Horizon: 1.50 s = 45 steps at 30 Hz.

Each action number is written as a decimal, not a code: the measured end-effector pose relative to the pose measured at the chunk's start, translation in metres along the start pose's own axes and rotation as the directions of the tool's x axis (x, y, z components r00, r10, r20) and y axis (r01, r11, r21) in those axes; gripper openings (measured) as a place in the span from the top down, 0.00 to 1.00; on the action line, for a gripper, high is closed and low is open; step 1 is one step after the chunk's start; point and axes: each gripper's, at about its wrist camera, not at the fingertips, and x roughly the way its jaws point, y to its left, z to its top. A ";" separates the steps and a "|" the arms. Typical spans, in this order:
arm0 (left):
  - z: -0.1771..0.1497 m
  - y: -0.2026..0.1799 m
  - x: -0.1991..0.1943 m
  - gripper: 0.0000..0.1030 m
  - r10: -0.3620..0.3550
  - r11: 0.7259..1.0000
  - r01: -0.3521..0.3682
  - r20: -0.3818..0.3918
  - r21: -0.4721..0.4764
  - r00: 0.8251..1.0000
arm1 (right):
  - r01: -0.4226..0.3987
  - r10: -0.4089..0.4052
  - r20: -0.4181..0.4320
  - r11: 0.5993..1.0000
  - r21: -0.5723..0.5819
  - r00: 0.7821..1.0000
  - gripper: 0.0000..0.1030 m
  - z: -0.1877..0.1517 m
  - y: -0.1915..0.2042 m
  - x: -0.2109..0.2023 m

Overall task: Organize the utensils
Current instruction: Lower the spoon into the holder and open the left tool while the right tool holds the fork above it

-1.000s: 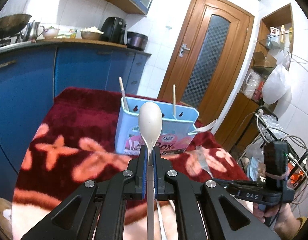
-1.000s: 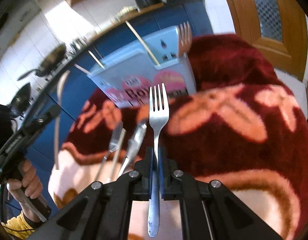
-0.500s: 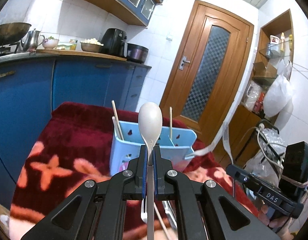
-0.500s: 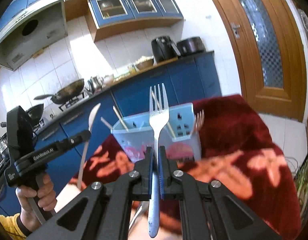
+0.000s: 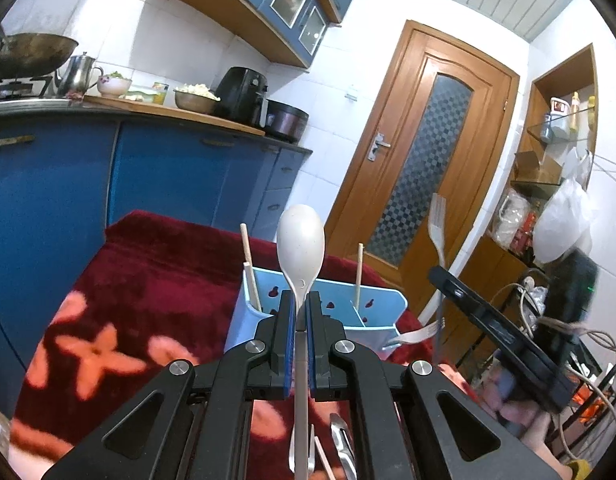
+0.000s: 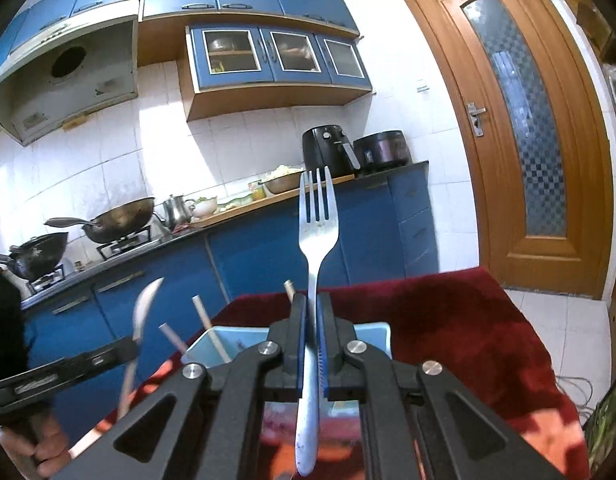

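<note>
Both tongs have been lifted and tipped upward since a second ago: the red blanket that filled the right wrist view then is now seen only at the bottom, and the kitchen cabinets and door fill the rest. Left tongs are clamped on the neck of a pale spoon, whose bowl is held upright above the fingers. Right tongs are clamped on the handle of a metal fork, prongs pointing up. Just beyond both, a light blue utensil box is seen standing on the blanket-covered desk, with wooden chopsticks standing in its compartments. A second fork is seen sticking out at the box's right side, though whether it is hooked on cannot be told. More cutlery is glimpsed lying on the blanket under the left tongs. In the left view the right tongs and their fork are seen to the right of the box
</note>
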 end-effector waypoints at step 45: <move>0.022 -0.006 0.027 0.95 0.005 1.000 -0.007 0.104 0.019 0.995 | 0.006 -0.001 -0.074 0.997 0.074 0.997 0.93 -0.011 -0.020 0.009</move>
